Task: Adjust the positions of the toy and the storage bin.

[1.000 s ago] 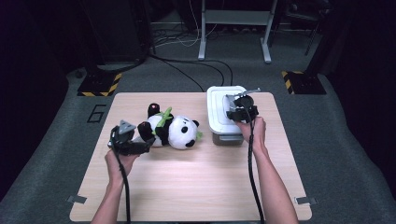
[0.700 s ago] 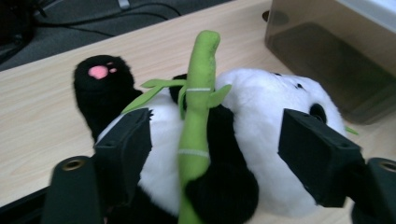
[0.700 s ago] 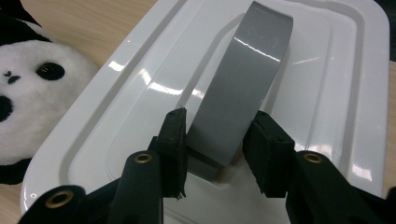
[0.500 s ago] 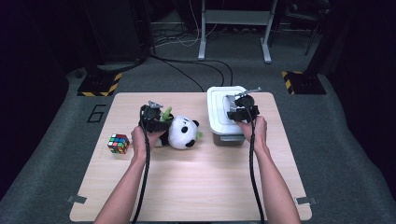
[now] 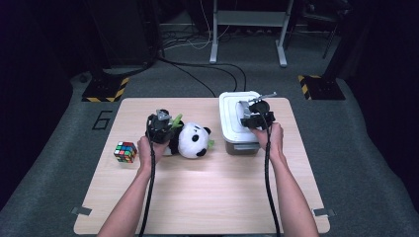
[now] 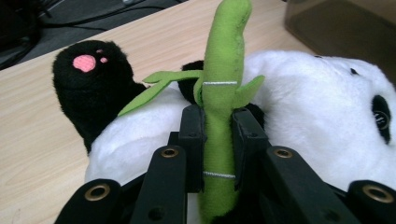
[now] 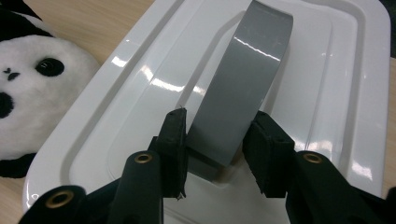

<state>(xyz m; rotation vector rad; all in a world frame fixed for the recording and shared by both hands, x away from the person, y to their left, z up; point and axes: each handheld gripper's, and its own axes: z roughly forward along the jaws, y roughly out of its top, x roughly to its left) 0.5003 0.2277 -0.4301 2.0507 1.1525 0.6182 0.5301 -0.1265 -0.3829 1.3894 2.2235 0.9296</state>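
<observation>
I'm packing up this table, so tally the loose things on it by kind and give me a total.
Plush panda: 1
Puzzle cube: 1
Lidded box: 1
Total: 3

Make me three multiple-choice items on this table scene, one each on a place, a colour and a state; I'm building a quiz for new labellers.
1. Where is the puzzle cube?
A. On the box lid
B. On the table, left of the toy panda
C. Inside the box

2. What colour is the lid of the box?
A. White
B. Red
C. Black

3. What is the left tool doing?
A. Hanging open above the cube
B. Gripping the panda's ear
C. Shut on the green bamboo stalk

Answers: 1 B, the high view shows it beside the left forearm; 2 A, the right gripper view shows glossy white; 3 C, both pads press the stalk, having just closed.
</observation>
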